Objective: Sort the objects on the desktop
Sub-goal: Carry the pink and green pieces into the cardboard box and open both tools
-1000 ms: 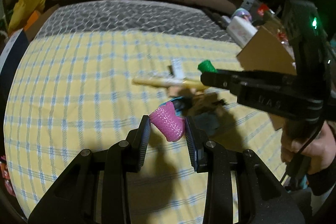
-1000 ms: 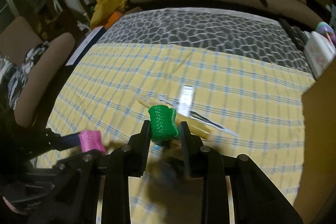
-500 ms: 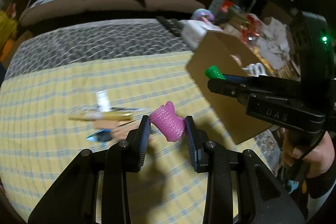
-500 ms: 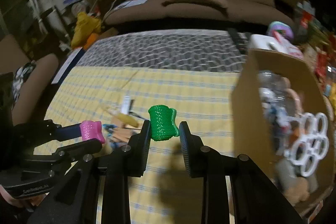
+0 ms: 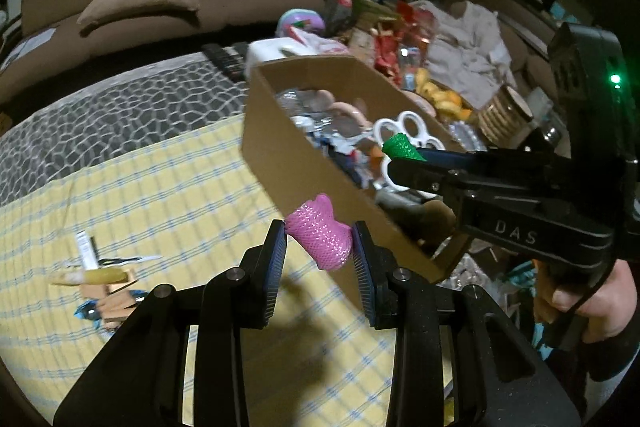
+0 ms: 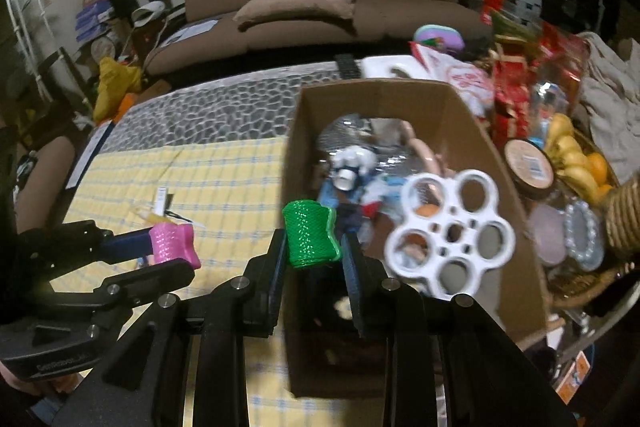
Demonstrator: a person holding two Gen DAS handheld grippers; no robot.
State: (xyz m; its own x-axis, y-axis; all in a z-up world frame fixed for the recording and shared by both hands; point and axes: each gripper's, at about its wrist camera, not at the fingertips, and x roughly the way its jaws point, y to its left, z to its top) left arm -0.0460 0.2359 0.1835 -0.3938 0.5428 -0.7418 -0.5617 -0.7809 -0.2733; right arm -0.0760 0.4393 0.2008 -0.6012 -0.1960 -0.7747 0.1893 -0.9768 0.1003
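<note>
Left tool (image 5: 319,241) clamps pink mesh-textured waisted spool (image 5: 320,242); right tool (image 6: 313,241) clamps green ribbed one (image 6: 310,234) over cardboard box (image 6: 294,131).

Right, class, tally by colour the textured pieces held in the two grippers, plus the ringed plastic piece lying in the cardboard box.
Pink textured piece: 1
Green textured piece: 1
White ringed piece: 1
Total: 3
</note>
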